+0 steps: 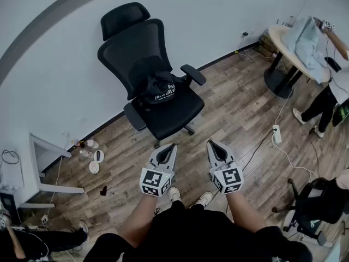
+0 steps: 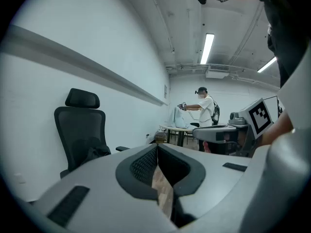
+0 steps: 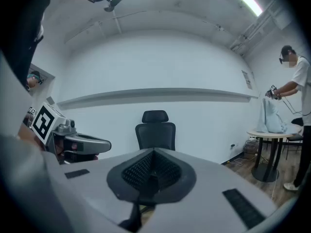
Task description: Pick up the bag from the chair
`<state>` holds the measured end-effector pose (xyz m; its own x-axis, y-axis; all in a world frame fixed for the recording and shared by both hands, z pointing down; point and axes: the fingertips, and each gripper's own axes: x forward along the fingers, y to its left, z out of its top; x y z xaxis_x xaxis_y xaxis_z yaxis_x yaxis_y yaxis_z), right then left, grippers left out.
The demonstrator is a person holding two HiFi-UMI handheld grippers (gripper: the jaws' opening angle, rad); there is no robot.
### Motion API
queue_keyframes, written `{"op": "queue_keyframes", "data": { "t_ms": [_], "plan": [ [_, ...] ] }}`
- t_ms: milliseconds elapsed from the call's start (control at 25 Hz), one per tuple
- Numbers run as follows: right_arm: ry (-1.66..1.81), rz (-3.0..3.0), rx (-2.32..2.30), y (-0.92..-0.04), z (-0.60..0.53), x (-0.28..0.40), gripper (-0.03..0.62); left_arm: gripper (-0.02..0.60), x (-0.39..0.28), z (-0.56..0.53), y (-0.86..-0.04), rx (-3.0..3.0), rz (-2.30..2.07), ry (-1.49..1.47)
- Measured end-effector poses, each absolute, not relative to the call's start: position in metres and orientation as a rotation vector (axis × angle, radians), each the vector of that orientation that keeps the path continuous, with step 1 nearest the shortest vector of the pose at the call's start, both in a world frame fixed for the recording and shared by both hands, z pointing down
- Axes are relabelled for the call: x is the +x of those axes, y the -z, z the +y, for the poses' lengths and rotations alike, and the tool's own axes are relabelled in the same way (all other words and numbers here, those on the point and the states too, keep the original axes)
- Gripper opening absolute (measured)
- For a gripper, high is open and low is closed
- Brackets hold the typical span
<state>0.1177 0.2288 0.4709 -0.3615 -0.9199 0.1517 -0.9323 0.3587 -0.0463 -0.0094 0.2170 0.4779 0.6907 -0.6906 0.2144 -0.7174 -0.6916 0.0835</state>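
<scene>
Head view, progress: by my judgement nothing of the task is done. The bag (image 1: 159, 89) lies on the seat of the chair (image 1: 143, 48), close to the backrest, so the reach, the grasp and the lift are all left.
Head view, tools: the left gripper (image 1: 170, 148) and the right gripper (image 1: 212, 145) are held side by side in front of the person's body. The bag is at 12 o'clock from them and well apart.
Head view, containers: the bag is black, slumped and seemingly closed, so I cannot tell what is in it. Small bottles (image 1: 89, 144) stand on the floor by the wall at 9 o'clock, and their fill is too small to judge.
Left gripper view, jaws: the tips are together, with only floor showing in the slot behind them, and nothing is held.
Left gripper view, target: the chair is at 10 o'clock, with the bag a dark heap on its seat.
Right gripper view, jaws: they are closed tip to tip and empty.
Right gripper view, target: the chair's back is at 12 o'clock. The seat and the bag are hidden behind the jaws.
Right gripper view, elsewhere: at 3 o'clock another person (image 3: 297, 81) handles a pale cloth (image 3: 270, 118) on a round table (image 3: 272, 132).
</scene>
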Motion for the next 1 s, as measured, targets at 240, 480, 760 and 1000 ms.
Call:
{"op": "queue_keyframes", "data": {
  "t_ms": [240, 480, 760, 1000],
  "plan": [
    [-0.175, -2.504, 1.698, -0.472, 0.228, 0.106, 0.020, 0.021, -0.018, 0.216, -0.482, 2.734, -1.162, -0.257],
    [-0.178, -2.491, 1.668, -0.477, 0.224, 0.094, 0.020, 0.021, -0.029, 0.212, -0.486, 2.724, -1.161, -0.262],
    [-0.189, -2.526, 1.611, -0.478, 0.219, 0.069, 0.020, 0.021, -0.046, 0.202, -0.492, 2.718, -1.144, -0.264],
    [-0.230, -2.527, 1.645, -0.479, 0.211, 0.058, 0.020, 0.021, -0.055, 0.197, -0.493, 2.743, -1.093, -0.268]
  ]
}}
